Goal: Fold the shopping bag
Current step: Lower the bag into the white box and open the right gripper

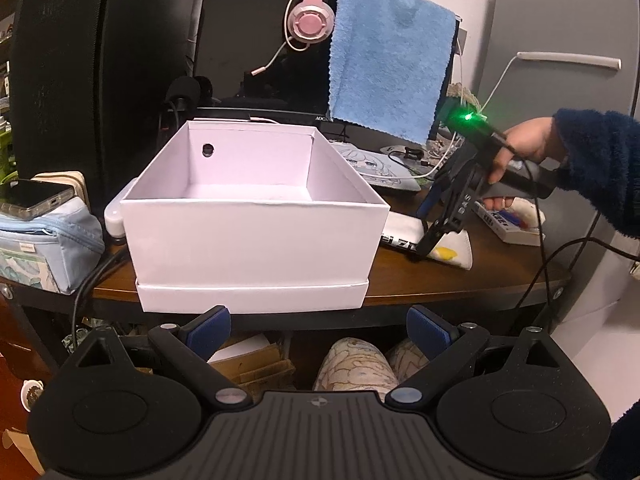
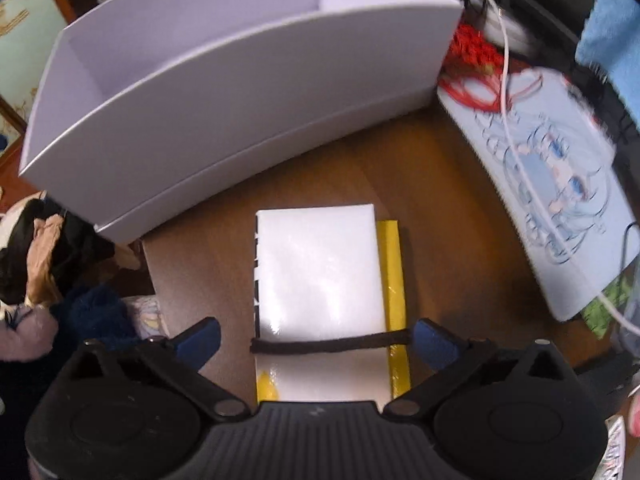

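Your right gripper [image 2: 316, 338] was spread wide, nothing between its fingers, and the folded shopping bag [image 2: 320, 280] lay flat on the surface [image 2: 440, 208] directly beneath and ahead of it, its black handle [image 2: 332, 346] crossing between the fingertips. Beyond the bag stood the white box [image 2: 240, 112]. Your left gripper [image 1: 318, 330] also hung open, just short of that box, with the bag off to its right.

The box [image 1: 256, 216] is white, on a dark brown table [image 2: 440, 200]. The folded bag [image 2: 320, 280] is white with yellow edge and a black strap [image 2: 328, 346]. The towel [image 1: 392, 56] is light blue, the headphones [image 1: 310, 20] pink. The mat [image 2: 560, 200] has a cartoon figure with pale blue hair. The sleeve [image 1: 600, 160] is dark blue.
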`<state>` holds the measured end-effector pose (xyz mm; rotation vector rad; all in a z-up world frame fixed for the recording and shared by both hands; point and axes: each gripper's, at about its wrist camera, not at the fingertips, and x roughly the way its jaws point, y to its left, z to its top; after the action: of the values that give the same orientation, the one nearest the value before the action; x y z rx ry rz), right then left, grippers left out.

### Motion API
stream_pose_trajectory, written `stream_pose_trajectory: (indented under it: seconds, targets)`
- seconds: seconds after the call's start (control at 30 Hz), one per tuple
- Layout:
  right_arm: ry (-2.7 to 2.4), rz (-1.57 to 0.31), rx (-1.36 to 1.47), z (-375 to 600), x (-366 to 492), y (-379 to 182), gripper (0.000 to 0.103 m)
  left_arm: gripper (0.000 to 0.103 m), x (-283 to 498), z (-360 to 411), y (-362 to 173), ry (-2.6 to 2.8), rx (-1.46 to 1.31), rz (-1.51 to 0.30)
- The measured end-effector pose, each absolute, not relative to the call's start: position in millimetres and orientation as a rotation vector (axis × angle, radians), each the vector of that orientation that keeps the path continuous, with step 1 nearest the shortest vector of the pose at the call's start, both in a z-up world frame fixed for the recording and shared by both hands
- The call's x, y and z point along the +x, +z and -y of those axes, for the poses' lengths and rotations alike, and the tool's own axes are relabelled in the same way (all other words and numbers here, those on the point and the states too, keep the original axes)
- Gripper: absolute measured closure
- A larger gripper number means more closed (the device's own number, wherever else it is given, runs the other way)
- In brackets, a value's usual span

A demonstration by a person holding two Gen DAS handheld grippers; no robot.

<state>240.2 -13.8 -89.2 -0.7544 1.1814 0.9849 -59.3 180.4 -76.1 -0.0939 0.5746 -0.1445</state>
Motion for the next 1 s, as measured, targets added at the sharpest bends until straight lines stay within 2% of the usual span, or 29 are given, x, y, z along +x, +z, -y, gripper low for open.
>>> stream_pose_trajectory:
  seconds: [0.23,0.37,0.6,0.77,1.0]
  targets:
    - [0.961,-1.259,-0.752,13.9,255.6,-105.0,0.000,0.007,-62.1,-187.5,-75.4,-0.132,-0.112,-0.572]
    - [0.970,-1.274,-0.752,19.2,256.4,-110.7,0.013,0.007,-50.8,-185.3,-75.9,-0.095,-0.105,-0.583]
    - [0.938,-1.207,-0.721,31.2,251.2,-95.4,0.023,0.007,-43.2,-179.4,-65.4,-0.037,-0.071,-0.580]
    - [0.930,-1.143,-0.696,40.4,245.0,-62.7,0.025,0.007,-44.7,-178.0,-60.5,-0.006,-0.049,-0.565]
    - [0.940,-0.975,-0.702,13.9,232.3,29.4,0.025,0.007,-44.2,-183.2,-58.3,0.022,-0.025,-0.553]
